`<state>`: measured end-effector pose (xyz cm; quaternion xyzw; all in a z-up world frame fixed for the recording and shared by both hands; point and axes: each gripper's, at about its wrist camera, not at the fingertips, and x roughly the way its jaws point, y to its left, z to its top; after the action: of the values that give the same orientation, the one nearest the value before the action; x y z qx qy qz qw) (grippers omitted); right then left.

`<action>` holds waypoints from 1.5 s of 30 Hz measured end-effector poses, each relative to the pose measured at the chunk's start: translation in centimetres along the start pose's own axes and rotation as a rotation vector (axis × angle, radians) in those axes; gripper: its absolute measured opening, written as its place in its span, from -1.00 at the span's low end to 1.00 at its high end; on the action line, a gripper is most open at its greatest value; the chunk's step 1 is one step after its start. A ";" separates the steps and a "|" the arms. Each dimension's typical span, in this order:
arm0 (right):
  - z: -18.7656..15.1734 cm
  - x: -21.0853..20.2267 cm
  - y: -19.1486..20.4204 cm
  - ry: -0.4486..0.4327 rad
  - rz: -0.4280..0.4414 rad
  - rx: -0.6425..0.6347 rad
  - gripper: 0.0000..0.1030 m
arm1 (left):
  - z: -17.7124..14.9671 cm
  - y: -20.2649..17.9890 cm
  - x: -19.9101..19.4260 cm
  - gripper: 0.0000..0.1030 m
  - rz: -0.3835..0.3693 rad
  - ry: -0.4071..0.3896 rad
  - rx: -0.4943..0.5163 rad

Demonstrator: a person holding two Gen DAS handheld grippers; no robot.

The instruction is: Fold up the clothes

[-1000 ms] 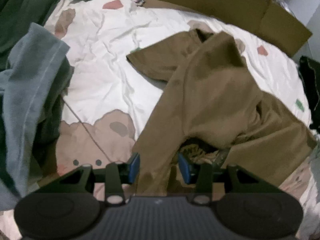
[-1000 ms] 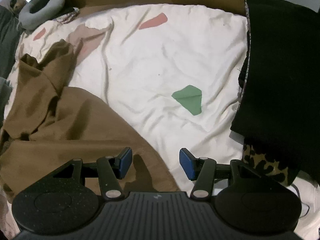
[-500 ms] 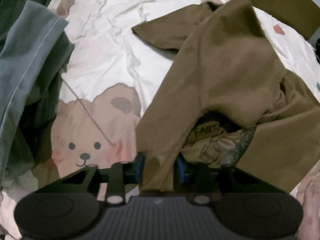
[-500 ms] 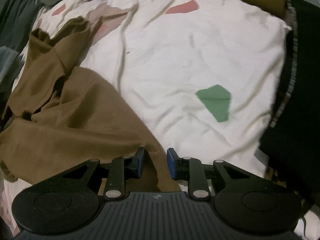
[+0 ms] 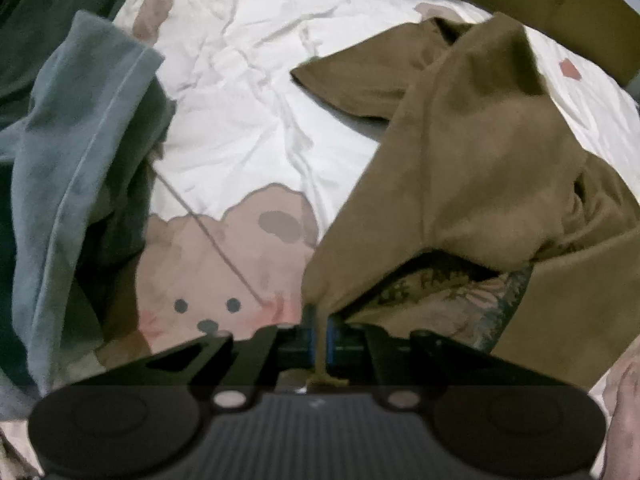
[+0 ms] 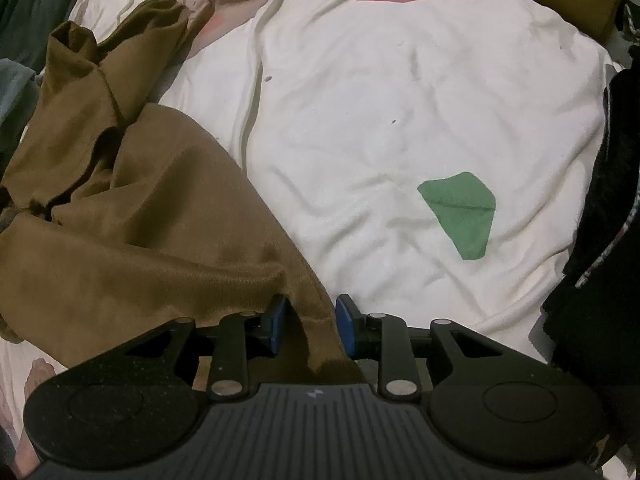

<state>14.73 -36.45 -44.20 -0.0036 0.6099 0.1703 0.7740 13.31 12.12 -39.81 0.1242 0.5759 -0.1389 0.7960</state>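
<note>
**Both grippers at hem of brown shirt, L clamped, R part open**

L wrist view, left to right: grey-blue garment point(image 5: 76, 152) bunched at the left edge, w/ darker green cloth behind it, partly cut off by the frame; white bedsheet point(image 5: 248, 120) w/ bear print in the middle; brown shirt point(image 5: 480, 152) crumpled on the right half, one sleeve thrown out toward the sheet. L gripper point(image 5: 319, 338) clenched on a thin edge of the brown shirt; blue pads nearly meet, cloth pinched between them, a small tab of it poking out below the grip. Printed front of the shirt shows under a raised fold; lettering too blurred to read. Bare foot at the right edge, cut off.

R wrist view: the same brown shirt lies heaped over the left half; its lower edge runs down between the blue fingers point(image 6: 276, 324) of the R gripper point(image 6: 310, 326). R jaws part open and opening a little; cloth sits between them, near the left pad, w/ a gap to the right pad; can't tell if the left pad presses on it. Right of that, bare sheet w/ a green patch point(image 6: 460, 210); black garment point(image 6: 600, 240) at the far right, mostly cut off.
</note>
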 end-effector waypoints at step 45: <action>-13.6 -17.9 -0.3 -0.135 -0.106 0.197 -0.99 | -3.1 -5.5 -9.3 -0.93 -0.311 -0.139 0.019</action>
<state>-1.52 -44.29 -30.83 0.0519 0.5690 0.0683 0.8179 5.77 8.81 -32.09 0.0311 0.5305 -0.2741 0.8015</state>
